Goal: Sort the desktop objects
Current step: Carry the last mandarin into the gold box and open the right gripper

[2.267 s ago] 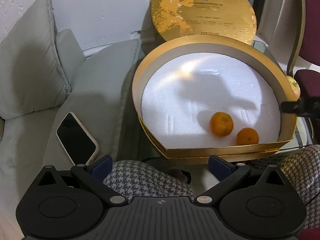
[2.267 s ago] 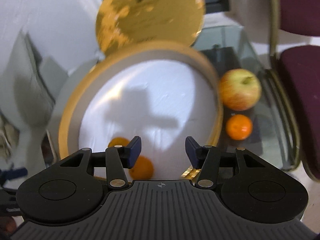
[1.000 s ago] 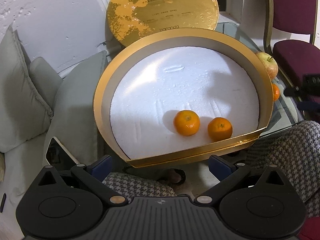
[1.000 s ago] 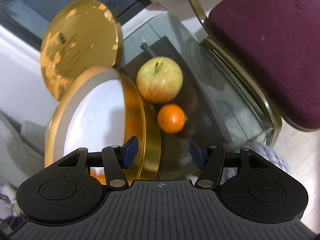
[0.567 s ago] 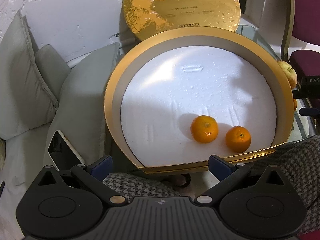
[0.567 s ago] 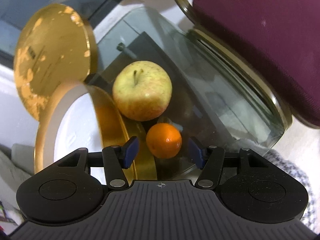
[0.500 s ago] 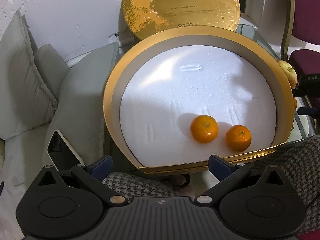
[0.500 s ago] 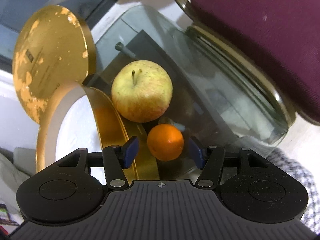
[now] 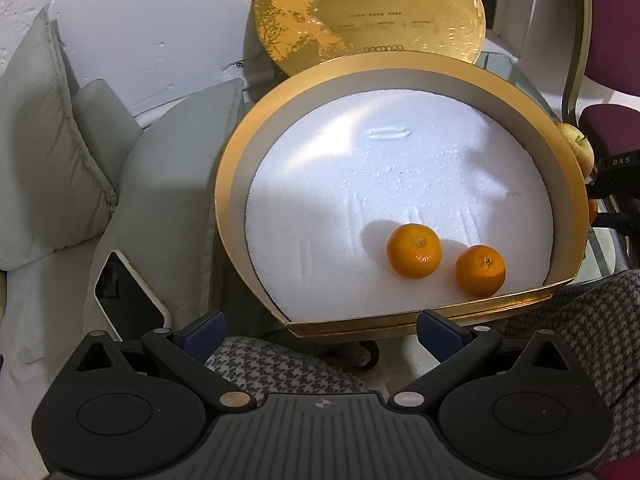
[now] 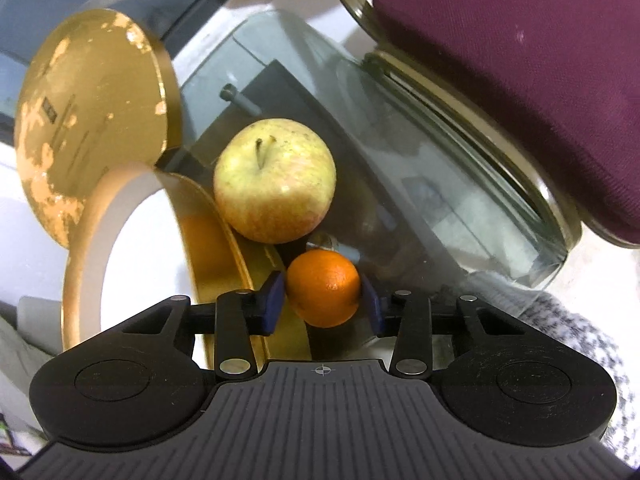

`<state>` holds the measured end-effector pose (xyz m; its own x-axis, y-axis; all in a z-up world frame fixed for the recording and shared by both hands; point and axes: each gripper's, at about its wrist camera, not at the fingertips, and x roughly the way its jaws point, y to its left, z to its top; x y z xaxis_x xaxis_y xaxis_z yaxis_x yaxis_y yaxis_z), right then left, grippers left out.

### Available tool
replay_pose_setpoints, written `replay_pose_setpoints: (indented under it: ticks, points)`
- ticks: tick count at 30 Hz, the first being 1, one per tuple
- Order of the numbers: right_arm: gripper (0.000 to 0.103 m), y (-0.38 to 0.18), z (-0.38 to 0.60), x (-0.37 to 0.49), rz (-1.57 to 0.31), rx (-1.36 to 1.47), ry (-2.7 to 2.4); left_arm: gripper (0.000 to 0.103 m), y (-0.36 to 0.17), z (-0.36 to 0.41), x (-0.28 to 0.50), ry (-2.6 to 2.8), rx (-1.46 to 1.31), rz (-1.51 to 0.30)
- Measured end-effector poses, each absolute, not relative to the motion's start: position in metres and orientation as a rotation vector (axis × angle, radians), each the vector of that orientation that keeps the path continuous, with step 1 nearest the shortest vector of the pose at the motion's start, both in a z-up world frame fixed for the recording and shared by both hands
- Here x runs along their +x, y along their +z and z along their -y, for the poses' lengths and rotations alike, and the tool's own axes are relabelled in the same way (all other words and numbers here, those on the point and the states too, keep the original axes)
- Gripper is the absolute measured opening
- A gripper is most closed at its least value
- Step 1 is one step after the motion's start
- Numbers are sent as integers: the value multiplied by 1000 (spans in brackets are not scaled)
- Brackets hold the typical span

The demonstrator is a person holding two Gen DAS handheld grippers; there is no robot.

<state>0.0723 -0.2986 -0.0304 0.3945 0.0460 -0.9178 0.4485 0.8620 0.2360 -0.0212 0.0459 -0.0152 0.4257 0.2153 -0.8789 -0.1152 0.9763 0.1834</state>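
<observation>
A round gold box [image 9: 224, 216] with a white foam floor stands on the glass table [image 10: 400, 152]; two oranges [image 9: 414, 251] [image 9: 480, 270] lie in its near right part. My left gripper [image 9: 320, 334] hovers open in front of the box's near rim, holding nothing. Outside the box, on the glass, a third orange [image 10: 322, 288] sits against the gold wall [image 10: 200, 240], just in front of a yellow-red apple [image 10: 274, 190]. My right gripper [image 10: 322, 300] has its blue pads pressed on both sides of this orange. The apple [image 9: 578, 148] peeks past the box's right rim.
The gold lid [image 9: 368, 12] leans upright behind the box. A maroon chair [image 10: 520, 60] stands right of the table. Grey cushions [image 9: 40, 160] and a phone [image 9: 128, 300] lie to the left. A person's houndstooth-clad legs [image 9: 280, 368] are below the grippers.
My right gripper swung from over the box to its outer right side, came down around the orange and narrowed its fingers onto it. The left gripper has only drifted slightly.
</observation>
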Motion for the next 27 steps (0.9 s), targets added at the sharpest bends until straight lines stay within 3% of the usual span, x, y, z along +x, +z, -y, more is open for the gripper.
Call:
replay_pose_setpoints:
  ticks: [15, 27]
  points:
    - [43, 62, 222, 48, -965, 269, -28, 102, -1, -83, -30, 287, 12, -1025]
    - [43, -10, 150, 71, -1195, 99, 99, 102, -23, -115, -26, 338, -60, -1089]
